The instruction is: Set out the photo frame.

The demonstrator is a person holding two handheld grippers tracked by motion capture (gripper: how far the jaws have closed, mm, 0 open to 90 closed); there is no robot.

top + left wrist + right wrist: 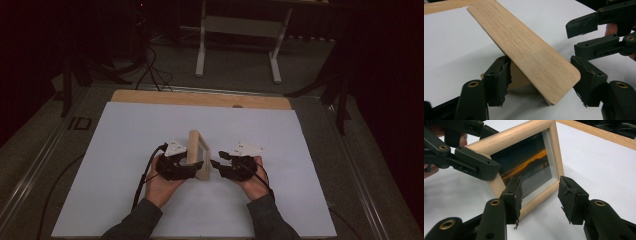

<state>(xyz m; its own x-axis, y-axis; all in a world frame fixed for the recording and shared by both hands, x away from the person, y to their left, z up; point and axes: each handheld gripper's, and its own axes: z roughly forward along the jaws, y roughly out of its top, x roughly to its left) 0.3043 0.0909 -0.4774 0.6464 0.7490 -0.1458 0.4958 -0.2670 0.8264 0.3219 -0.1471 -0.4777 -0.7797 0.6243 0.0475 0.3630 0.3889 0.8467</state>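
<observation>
Wooden frame [199, 155] upright on white sheet [125, 150], between both claws.

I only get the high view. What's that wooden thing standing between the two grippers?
Observer: A picture frame. The right gripper view shows its glass front, with a dark picture crossed by an orange streak.
Operator: What keeps it upright?
Observer: The left gripper view shows a flat wooden stand slanting from the frame's back down to the table.
Operator: Is the left gripper squeezing anything?
Observer: The left gripper has that stand between its jaws, but one pad seems just clear of the wood, so it looks open.
</observation>
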